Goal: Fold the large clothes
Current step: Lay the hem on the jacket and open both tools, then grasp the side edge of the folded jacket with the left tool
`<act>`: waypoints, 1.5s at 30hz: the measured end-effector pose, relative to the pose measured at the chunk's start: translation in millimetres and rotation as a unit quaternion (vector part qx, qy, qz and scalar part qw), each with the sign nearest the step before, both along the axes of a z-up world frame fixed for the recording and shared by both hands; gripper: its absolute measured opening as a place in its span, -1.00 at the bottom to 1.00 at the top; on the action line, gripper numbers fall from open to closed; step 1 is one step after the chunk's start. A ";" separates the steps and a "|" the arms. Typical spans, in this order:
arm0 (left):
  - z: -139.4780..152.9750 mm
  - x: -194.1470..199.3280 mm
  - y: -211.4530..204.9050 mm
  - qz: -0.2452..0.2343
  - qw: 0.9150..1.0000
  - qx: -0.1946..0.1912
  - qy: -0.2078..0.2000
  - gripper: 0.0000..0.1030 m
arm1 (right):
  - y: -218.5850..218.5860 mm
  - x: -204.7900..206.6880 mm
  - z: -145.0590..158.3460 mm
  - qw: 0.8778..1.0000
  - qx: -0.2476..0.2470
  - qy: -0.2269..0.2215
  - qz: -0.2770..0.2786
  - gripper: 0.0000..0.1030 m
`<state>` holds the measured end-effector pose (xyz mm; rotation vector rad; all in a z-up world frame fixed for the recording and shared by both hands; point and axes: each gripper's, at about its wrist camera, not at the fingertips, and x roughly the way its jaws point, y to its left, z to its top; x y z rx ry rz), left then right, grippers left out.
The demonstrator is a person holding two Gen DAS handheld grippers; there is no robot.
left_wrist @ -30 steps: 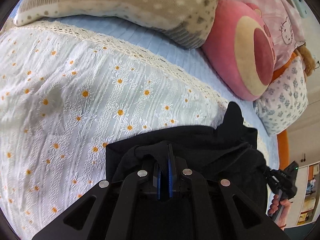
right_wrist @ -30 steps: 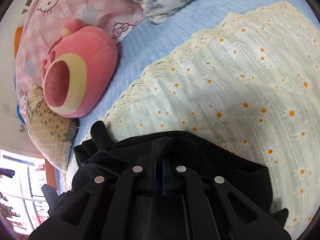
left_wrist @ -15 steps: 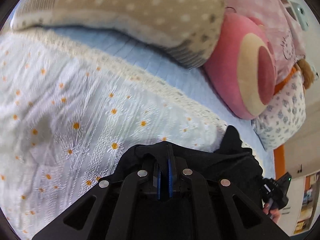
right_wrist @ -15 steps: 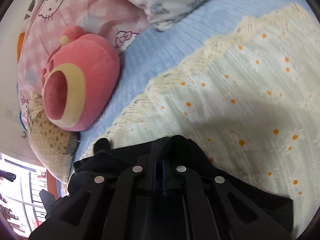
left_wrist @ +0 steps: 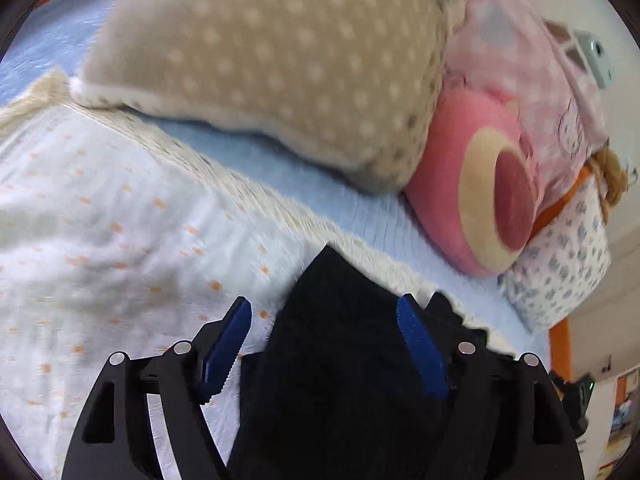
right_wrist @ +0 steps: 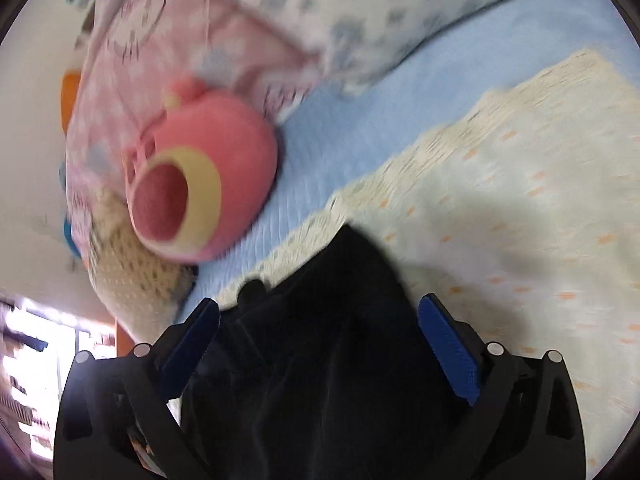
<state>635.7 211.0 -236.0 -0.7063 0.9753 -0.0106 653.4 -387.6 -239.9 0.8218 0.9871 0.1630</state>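
Now one black garment (left_wrist: 340, 360) lies on the daisy quilt (left_wrist: 100, 240), seemingly tapering toward four pillows. Left gripper (left_wrist: 324, 312) and right gripper (right_wrist: 320, 312) have just spread, garment unpinched between.

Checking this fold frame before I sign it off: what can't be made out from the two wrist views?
- Black garment: its lower part is cut off by the frame edge and gripper bodies in both views; fold quality unknowable.
- Whether the cloth touches the left gripper's or right gripper's pads: motion blur.
- Daisy bedspread: print smeared by blur.
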 end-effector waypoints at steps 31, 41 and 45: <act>-34.1 -112.0 -210.0 -0.230 0.947 0.218 -0.046 0.44 | 224.8 -125.3 -37.6 0.896 -0.393 -0.042 0.203 -0.15; 15.5 -185.8 -156.5 -0.194 0.961 0.189 -0.048 0.55 | 139.4 -199.4 16.2 0.876 -0.459 -0.072 0.129 -0.14; -1.8 -201.2 -115.1 -0.148 0.969 0.195 -0.019 0.50 | 92.8 -217.9 1.6 0.885 -0.449 -0.036 0.115 -0.16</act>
